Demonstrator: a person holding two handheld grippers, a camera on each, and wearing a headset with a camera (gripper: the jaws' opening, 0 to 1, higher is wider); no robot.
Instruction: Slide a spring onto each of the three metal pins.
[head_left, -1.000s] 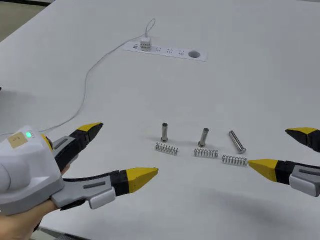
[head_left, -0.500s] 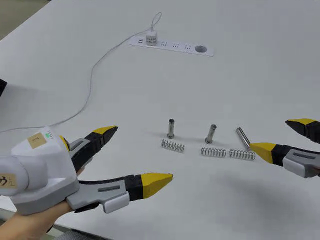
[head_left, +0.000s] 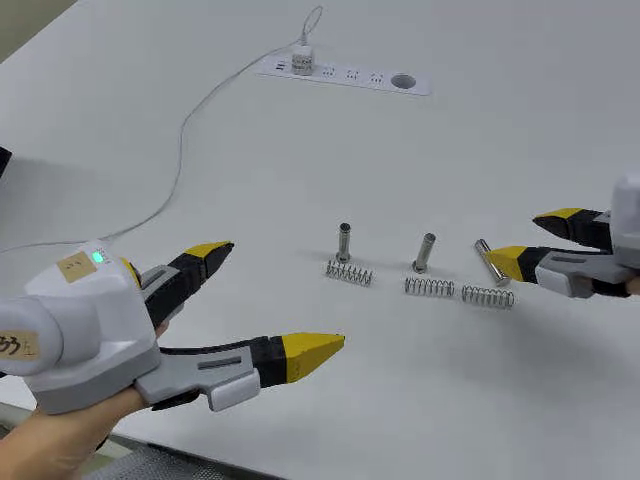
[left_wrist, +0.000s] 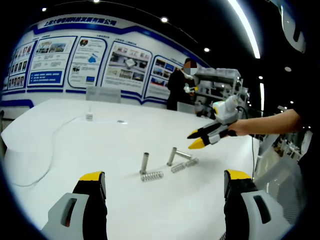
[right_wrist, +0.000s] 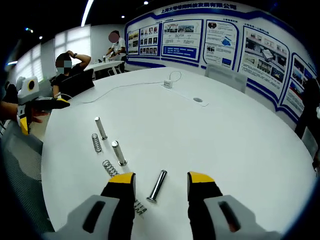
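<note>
Right gripper (head_left: 517, 238): I am holding it part open, jaws either side of the lying pin (right_wrist: 157, 185).
Left gripper (head_left: 280, 295): I am holding it wide open, empty, over the table (head_left: 480, 140).
Upright pins (head_left: 344, 242): two are standing.
Springs (head_left: 429, 287): three are lying loose beside the pins.

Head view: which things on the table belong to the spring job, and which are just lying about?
For the job: left pin and middle pin, standing; right pin, lying flat; left spring, middle spring, right spring, none on a pin; right gripper and left gripper, both open.
Lying about: power strip, white plug, white cable.
</note>
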